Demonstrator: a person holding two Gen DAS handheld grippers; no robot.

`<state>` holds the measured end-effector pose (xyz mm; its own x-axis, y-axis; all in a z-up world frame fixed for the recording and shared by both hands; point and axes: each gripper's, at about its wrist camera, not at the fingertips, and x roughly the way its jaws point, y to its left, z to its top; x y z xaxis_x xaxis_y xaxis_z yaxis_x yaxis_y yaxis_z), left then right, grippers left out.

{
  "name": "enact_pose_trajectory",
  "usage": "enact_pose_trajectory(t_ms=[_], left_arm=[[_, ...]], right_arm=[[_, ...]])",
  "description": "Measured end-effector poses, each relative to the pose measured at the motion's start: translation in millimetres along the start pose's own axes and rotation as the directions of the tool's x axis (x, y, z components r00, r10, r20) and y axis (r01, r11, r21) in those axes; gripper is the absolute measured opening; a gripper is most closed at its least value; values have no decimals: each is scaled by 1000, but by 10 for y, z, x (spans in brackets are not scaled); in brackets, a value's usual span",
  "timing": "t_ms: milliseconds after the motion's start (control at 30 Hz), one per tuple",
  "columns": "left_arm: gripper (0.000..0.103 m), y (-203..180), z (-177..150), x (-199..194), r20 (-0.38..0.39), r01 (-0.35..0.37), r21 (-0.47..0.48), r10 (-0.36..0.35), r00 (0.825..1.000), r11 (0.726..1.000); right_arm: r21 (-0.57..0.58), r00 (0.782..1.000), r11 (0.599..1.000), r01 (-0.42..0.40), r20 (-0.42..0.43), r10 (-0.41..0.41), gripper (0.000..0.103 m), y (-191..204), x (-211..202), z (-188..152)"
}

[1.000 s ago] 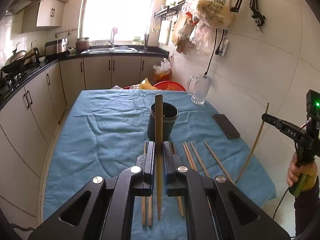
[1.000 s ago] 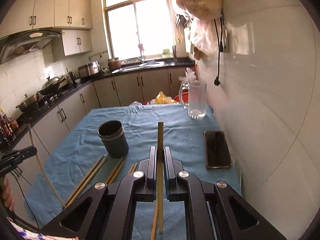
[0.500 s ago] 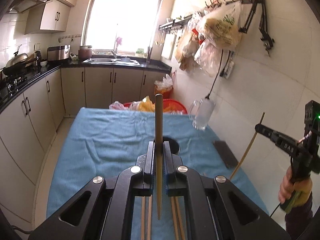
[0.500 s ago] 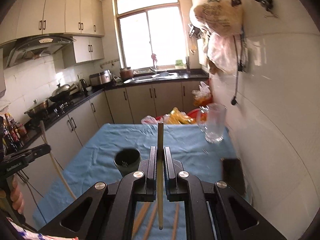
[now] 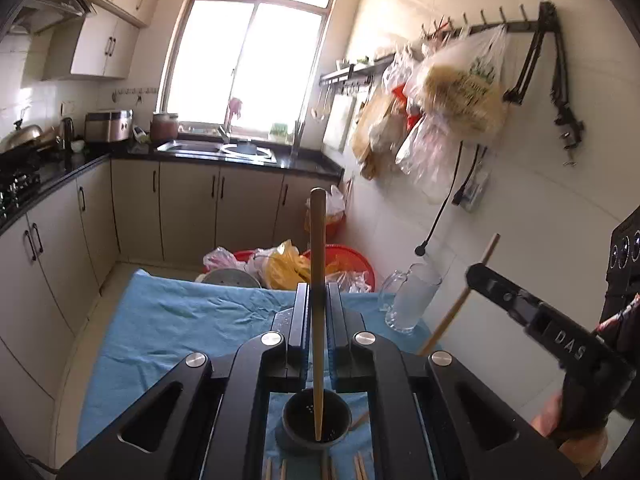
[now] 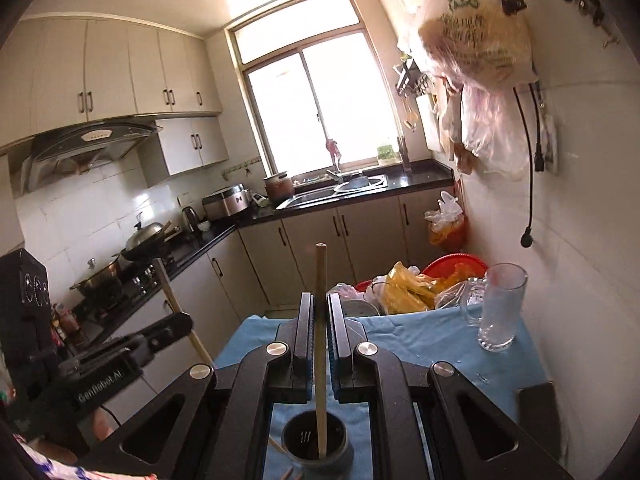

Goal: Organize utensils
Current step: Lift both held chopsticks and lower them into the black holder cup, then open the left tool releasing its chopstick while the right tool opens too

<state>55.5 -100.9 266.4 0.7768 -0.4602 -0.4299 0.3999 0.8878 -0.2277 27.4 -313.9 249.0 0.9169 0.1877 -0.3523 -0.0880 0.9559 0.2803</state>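
Left gripper (image 5: 318,308) clamping wooden chopstick (image 5: 317,280) upright between closed fingers (image 5: 301,320); lower tip hanging inside mouth of dark holder cup (image 5: 316,426), directly below fingers. Right gripper (image 6: 319,316) likewise pinching second chopstick (image 6: 320,320) upright, tip dipping into same cup (image 6: 316,446). Cup standing on blue-clothed worktop (image 5: 168,320). Loose chopsticks (image 5: 358,468) lying on cloth near cup base. Glass mug (image 6: 498,308) standing at far right, well apart.
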Motion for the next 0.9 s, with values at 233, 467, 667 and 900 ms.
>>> enact_pose_trajectory(t_ms=[233, 467, 667, 900], left_arm=[[7, 108, -226, 682, -139, -53, 11, 54, 989, 999], [9, 212, -398, 773, -185, -67, 11, 68, 980, 998], [35, 276, -319, 538, -142, -84, -17, 81, 987, 996], [39, 358, -328, 65, -106, -96, -36, 92, 990, 995]], right_arm=[[-4, 986, 1000, 11, -164, -12, 7, -101, 677, -396], [9, 973, 999, 32, -227, -29, 7, -211, 903, -617], [20, 976, 999, 50, -211, -45, 43, -237, 809, -547], [9, 981, 997, 75, -181, -72, 55, -292, 387, -528]])
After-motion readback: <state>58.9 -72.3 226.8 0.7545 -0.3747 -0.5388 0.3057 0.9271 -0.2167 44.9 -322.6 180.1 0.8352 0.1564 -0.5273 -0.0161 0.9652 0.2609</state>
